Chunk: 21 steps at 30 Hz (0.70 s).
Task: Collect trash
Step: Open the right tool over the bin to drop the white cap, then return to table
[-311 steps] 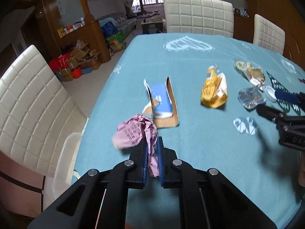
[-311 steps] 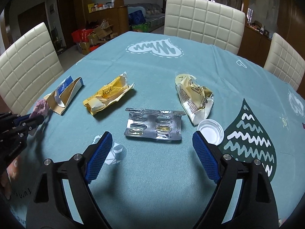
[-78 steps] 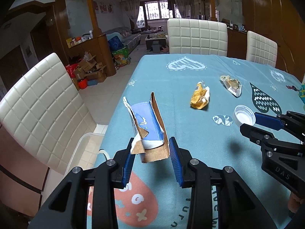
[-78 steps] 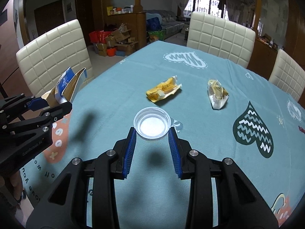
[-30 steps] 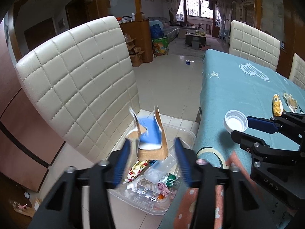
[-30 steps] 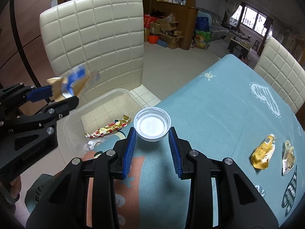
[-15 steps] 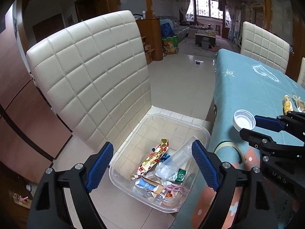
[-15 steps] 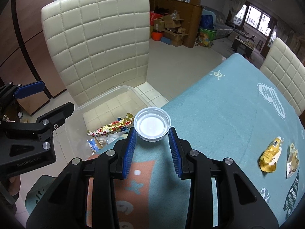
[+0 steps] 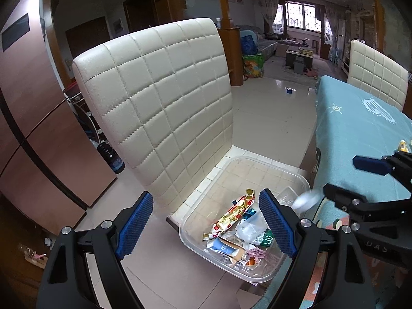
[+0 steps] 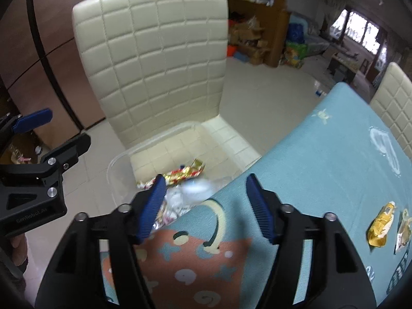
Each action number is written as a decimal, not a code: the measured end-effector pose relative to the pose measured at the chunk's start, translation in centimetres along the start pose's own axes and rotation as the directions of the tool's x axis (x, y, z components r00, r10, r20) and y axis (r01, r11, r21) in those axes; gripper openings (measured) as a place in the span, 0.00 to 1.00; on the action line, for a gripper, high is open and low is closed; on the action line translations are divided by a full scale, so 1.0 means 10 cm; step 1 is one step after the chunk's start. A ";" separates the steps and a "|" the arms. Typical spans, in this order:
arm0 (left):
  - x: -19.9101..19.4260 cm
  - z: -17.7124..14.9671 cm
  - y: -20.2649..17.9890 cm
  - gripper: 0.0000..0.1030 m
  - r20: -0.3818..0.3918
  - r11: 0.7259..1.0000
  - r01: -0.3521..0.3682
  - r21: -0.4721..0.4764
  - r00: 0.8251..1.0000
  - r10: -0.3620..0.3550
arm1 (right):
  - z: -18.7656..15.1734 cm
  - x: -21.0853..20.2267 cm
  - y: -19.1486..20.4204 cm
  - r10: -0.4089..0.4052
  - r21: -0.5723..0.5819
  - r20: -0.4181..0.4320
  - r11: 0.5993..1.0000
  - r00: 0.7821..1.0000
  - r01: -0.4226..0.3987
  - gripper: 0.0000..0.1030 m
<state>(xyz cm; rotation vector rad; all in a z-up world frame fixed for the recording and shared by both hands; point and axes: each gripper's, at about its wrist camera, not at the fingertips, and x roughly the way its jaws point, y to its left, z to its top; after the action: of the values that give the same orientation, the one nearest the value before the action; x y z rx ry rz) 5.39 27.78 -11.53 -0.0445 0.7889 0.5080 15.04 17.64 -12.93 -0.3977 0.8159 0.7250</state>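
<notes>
One round white cap (image 10: 197, 188), blurred, hangs free over the clear plastic bin (image 9: 260, 164) of crumpled wrappers on the quilted cream chair (image 9: 159, 97). Right gripper (image 10: 203, 200) jaws are opening, nothing between; left gripper (image 9: 206, 221) gapes wide, empty.

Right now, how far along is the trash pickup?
Done: the bin on the chair already holds wrappers and a torn carton. In hand: nothing; left tongs stand open and empty, right tongs are opening, with the white cap a blur dropping toward the bin. Left: a yellow wrapper and a pale wrapper on the table.
</notes>
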 end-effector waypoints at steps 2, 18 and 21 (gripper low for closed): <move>-0.01 0.01 0.00 0.80 0.000 1.000 0.004 0.001 1.000 -0.004 | -0.02 -0.02 -0.04 -0.011 0.006 -0.004 1.000 1.000 0.011 0.65; -0.25 0.12 -0.89 0.80 0.021 0.976 0.154 0.156 0.987 -0.159 | -0.43 -0.45 -0.90 -0.137 0.183 0.001 0.974 0.991 0.134 0.65; -0.32 0.15 -1.15 0.80 0.026 0.963 0.186 0.194 0.981 -0.194 | -0.54 -0.59 -1.13 -0.180 0.213 0.010 0.962 0.984 0.173 0.65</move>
<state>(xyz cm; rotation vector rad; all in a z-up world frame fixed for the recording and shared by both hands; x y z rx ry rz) 9.70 16.69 -9.98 0.0678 0.7777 0.2492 17.63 4.14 -11.25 -0.2631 0.8095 0.4712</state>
